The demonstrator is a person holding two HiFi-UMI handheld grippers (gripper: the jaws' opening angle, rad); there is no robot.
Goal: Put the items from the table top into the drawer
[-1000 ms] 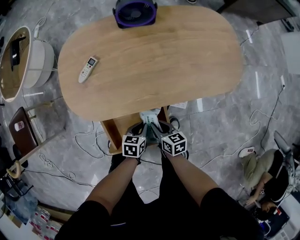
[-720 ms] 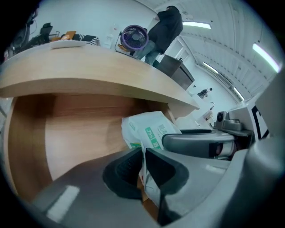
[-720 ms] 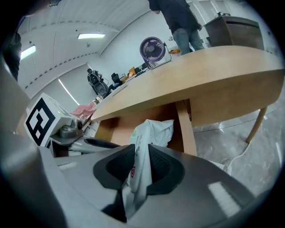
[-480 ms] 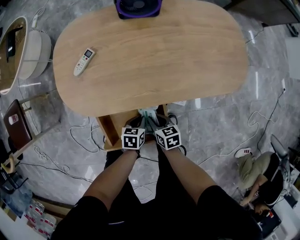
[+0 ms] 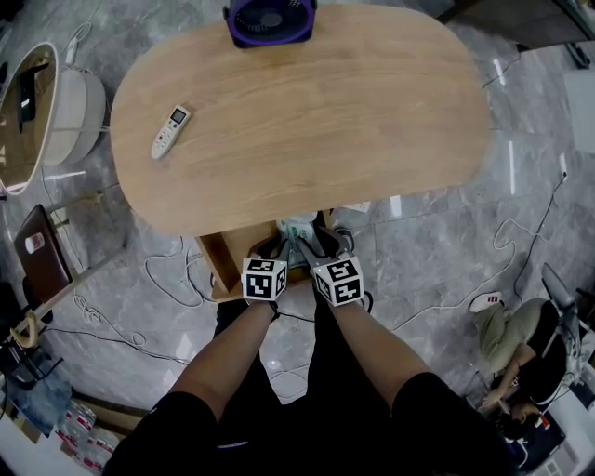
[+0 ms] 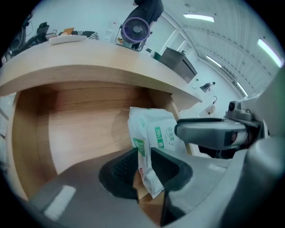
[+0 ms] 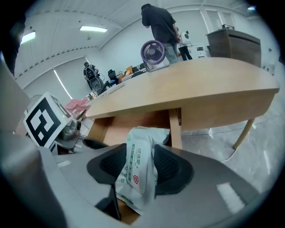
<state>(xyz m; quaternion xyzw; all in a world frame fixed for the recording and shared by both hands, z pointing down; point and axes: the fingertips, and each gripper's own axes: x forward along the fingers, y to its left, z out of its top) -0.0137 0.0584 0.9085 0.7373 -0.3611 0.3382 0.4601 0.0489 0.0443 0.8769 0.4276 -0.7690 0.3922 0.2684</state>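
A white and green pack of wipes (image 6: 153, 131) hangs over the open wooden drawer (image 6: 75, 122) under the table's near edge. My left gripper (image 6: 144, 167) is shut on the pack's lower edge. My right gripper (image 7: 140, 167) is shut on the same pack (image 7: 139, 162) from the other side. From the head view, both grippers, left (image 5: 282, 251) and right (image 5: 311, 251), meet at the pack (image 5: 297, 228) above the drawer (image 5: 228, 260). A white remote (image 5: 170, 131) lies on the oval wooden table (image 5: 372, 121) at its left. A purple fan (image 5: 270, 20) stands at the far edge.
A round white side table (image 5: 70, 116) and a brown seat (image 5: 37, 256) stand left of the table. Cables (image 5: 167, 279) trail over the grey floor. A person (image 5: 525, 349) sits at the lower right. Another person (image 7: 160, 24) stands behind the fan (image 7: 152, 53).
Both grippers stay shut on the pack at the drawer's front; they shift only slightly, and the head view wobbles a little.
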